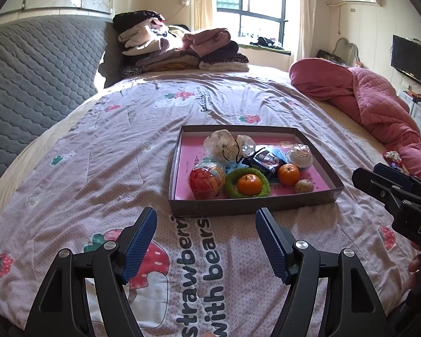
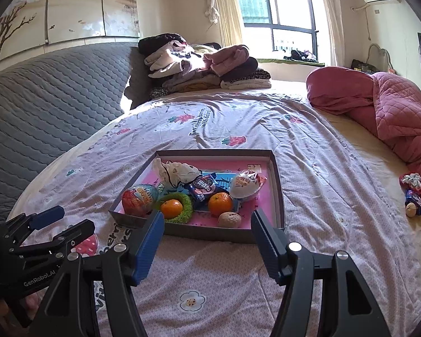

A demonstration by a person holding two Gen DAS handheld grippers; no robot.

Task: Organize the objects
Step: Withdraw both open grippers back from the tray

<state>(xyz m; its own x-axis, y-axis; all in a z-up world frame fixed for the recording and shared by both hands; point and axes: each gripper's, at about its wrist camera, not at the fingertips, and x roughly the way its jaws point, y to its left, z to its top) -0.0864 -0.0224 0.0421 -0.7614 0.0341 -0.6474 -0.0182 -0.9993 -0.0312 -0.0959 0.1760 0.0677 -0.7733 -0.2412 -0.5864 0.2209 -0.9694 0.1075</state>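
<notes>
A: Where is there room to pass?

B: In the left wrist view, the quilt [image 1: 98, 146] lies bare across the left and centre of the frame, right up to the tray [image 1: 255, 206]. The lower centre in front of the tray's near wall is open too.

A: What blocks the way?

B: The tray's raised walls, and it is crowded inside. At upper centre a clothes pile [image 1: 182, 50] closes the far end. The pink blanket [image 1: 379, 104] fills the right side. The grey headboard [image 1: 36, 75] walls off the left.

A: And the right wrist view?

B: Bare quilt right of the tray; small items [image 2: 414, 193] lie at the far right edge.
</notes>
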